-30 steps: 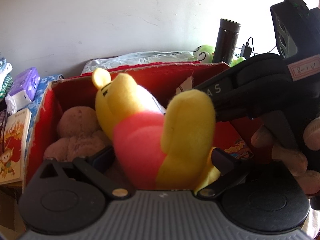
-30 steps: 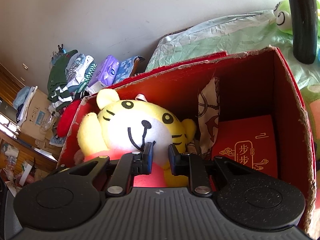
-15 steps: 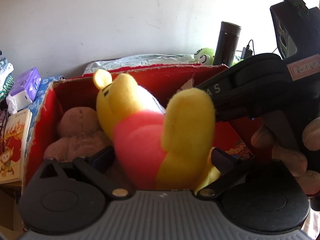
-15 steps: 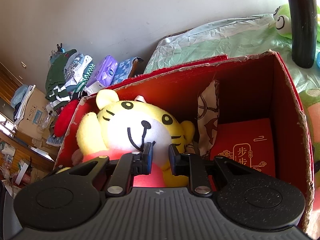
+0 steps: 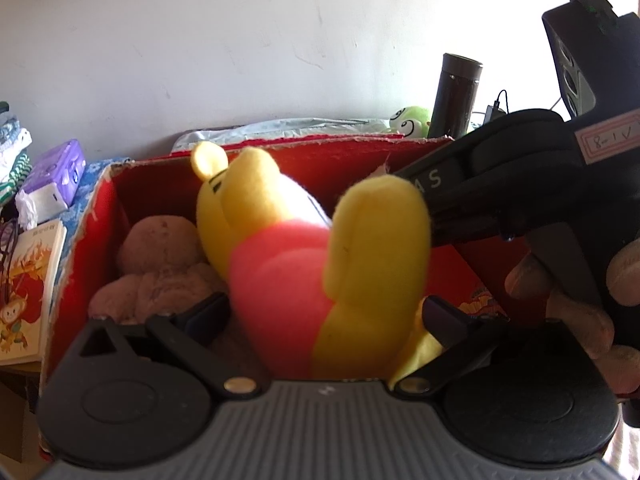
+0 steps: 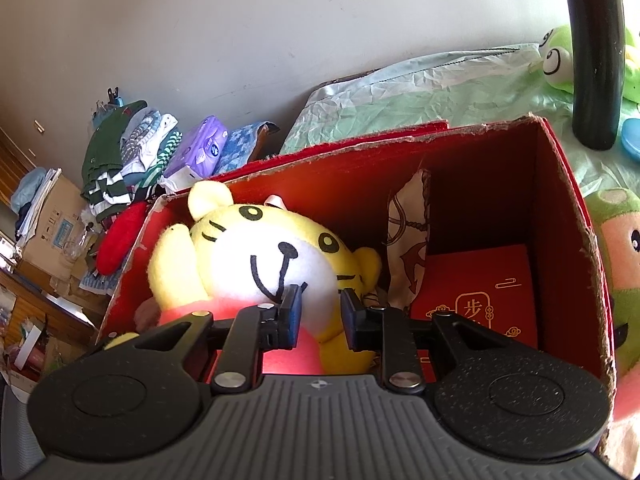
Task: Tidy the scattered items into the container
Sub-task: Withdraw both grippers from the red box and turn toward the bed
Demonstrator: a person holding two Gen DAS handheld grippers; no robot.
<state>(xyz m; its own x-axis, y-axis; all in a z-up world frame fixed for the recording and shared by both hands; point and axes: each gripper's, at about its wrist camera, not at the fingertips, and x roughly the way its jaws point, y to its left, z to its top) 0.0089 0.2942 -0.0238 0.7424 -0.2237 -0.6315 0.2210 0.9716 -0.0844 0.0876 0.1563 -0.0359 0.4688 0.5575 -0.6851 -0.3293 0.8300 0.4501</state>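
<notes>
Both grippers are pointed downward into the red cardboard box (image 6: 560,184), which fills the middle of each view. In the left wrist view the left gripper (image 5: 324,312) is seen at the bottom centre with its jaws spread wide around the red-shirted body of the yellow tiger plush (image 5: 304,264); whether the pads press on the plush cannot be told. In the right wrist view the right gripper (image 6: 318,314) is seen at the bottom centre with its jaws opening, a narrow gap between them, and the plush's chin and shirt lying in that gap. The right gripper's black body is also seen at the right edge of the left wrist view, with a person's fingers (image 5: 568,312) wrapped around its handle.

One yellow tiger plush (image 6: 272,256) is counted, lying inside the box toward its left side. One brown plush (image 5: 160,268) is seen beneath it, one patterned cloth pouch (image 6: 408,240) stands against the back wall, and one flat red packet (image 6: 480,292) lies on the box floor at the right.

Outside the box, a dark flask (image 6: 596,52) and a green frog toy (image 6: 560,56) are seen at the upper right, a purple tissue pack (image 6: 200,152) and folded clothes (image 6: 116,156) at the left.
</notes>
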